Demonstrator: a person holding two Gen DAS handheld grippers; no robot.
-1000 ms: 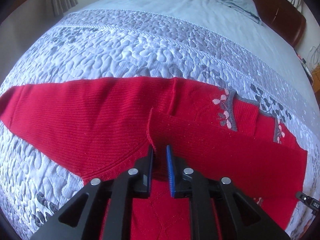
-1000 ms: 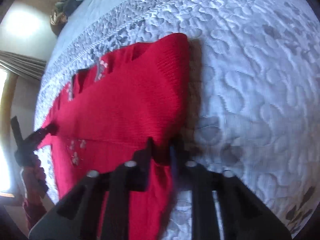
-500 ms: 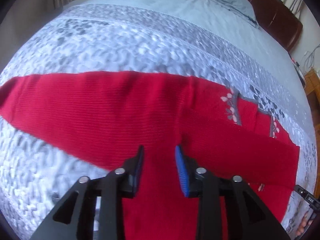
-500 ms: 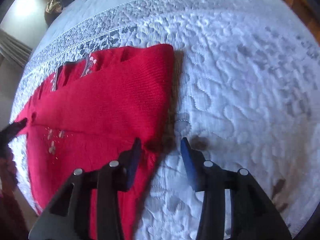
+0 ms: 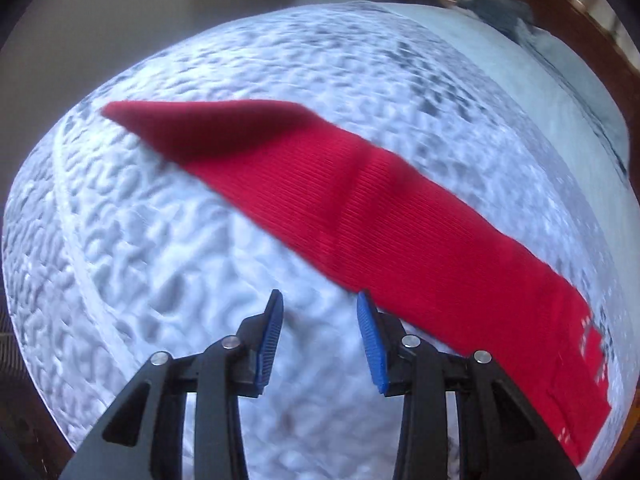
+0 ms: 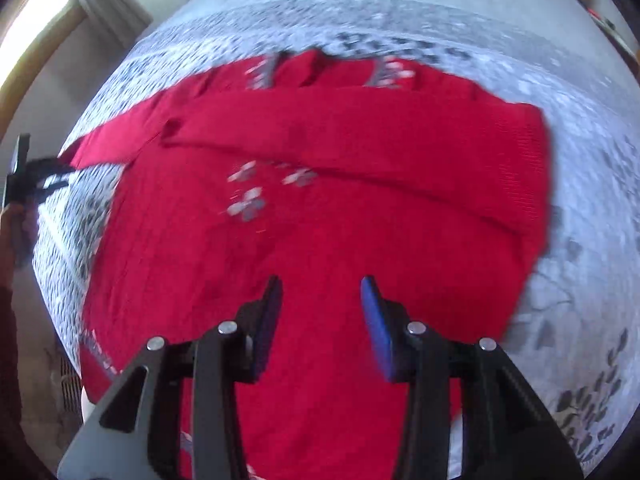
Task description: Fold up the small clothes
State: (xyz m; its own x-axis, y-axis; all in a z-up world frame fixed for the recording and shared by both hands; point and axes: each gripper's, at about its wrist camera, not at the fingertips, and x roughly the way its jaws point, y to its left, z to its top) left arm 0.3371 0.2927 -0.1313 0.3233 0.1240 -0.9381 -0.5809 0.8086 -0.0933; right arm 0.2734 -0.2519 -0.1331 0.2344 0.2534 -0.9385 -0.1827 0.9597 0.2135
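Observation:
A red knit sweater (image 6: 320, 208) with small flower patterns lies flat on the quilted bedspread (image 6: 580, 160), one sleeve folded across its chest. Its other sleeve (image 5: 360, 208) stretches out straight across the quilt (image 5: 140, 240) in the left wrist view. My left gripper (image 5: 318, 312) is open and empty, just above the quilt beside that sleeve's near edge. It also shows in the right wrist view (image 6: 36, 176) at the sleeve's end. My right gripper (image 6: 322, 296) is open and empty, hovering over the sweater's lower body.
The grey-white quilt covers the bed all around the sweater. A wooden headboard (image 5: 580, 12) and dark items (image 5: 492, 4) lie at the far end. A wall and a bright window (image 6: 36, 28) stand to the left. The bed edge drops off at the left.
Both grippers let go of the sweater and opened. The left one moved left, out along the stretched sleeve. The right one swung over the sweater's body.

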